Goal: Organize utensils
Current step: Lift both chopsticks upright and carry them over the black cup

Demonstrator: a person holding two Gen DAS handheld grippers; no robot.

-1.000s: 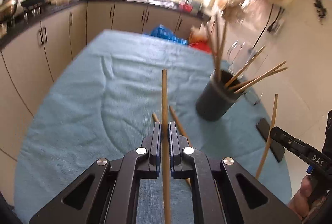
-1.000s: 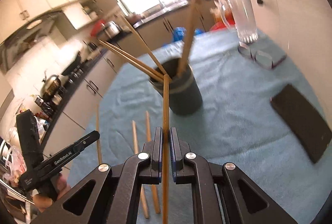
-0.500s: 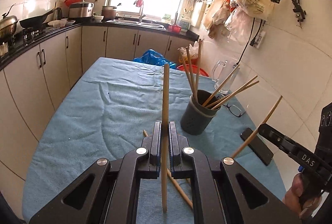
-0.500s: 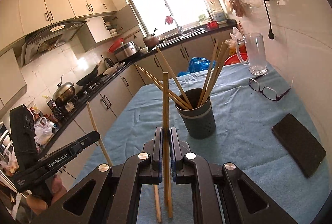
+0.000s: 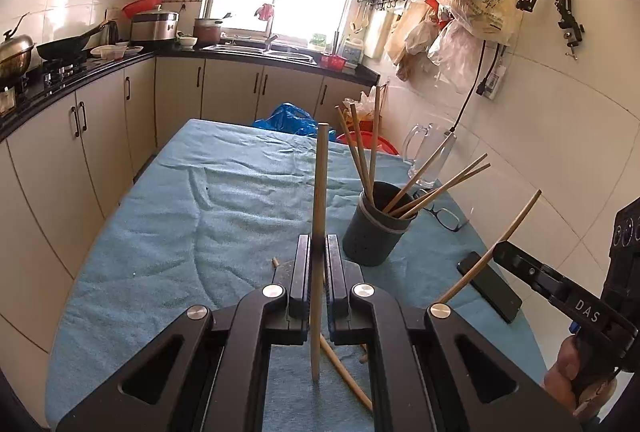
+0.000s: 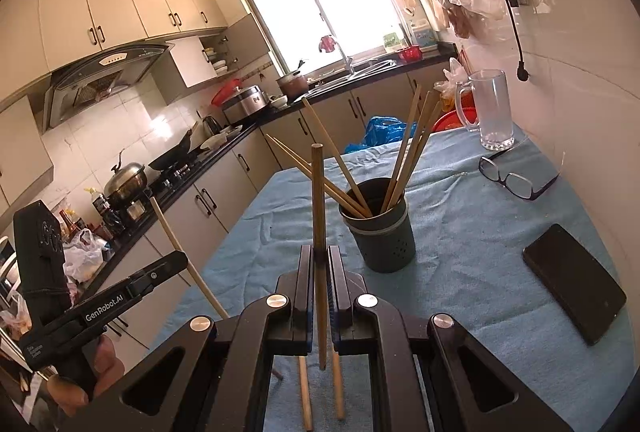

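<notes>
**Above the worktop, a chopstick in each tool**

Above the blue-clothed worktop [image 5: 168, 232] I hold both tools level with the holder. My left tool [image 5: 318, 252] is clenched on a chopstick [image 5: 320, 191] that stands nearly upright between its fingers, its lower tip hanging just over the cloth. My right tool [image 6: 319, 264] grips a second stick [image 6: 318, 199] the same way, upright, with both ends free. From the left wrist view the right tool's stick [image 5: 492, 248] leans outward near the worktop's right edge.

My holder [image 6: 378, 232], a dark cup, stands on the cloth toward the right side, well in from the near edge, with six sticks fanned out of it. Two loose sticks [image 6: 320, 392] lie flat on the cloth near the near edge, below my right tool.

Beside the holder, toward the right edge, lie glasses [image 6: 512, 179] and a phone [image 6: 574, 284]; a glass mug [image 6: 490, 107] stands at the far right corner.
</notes>
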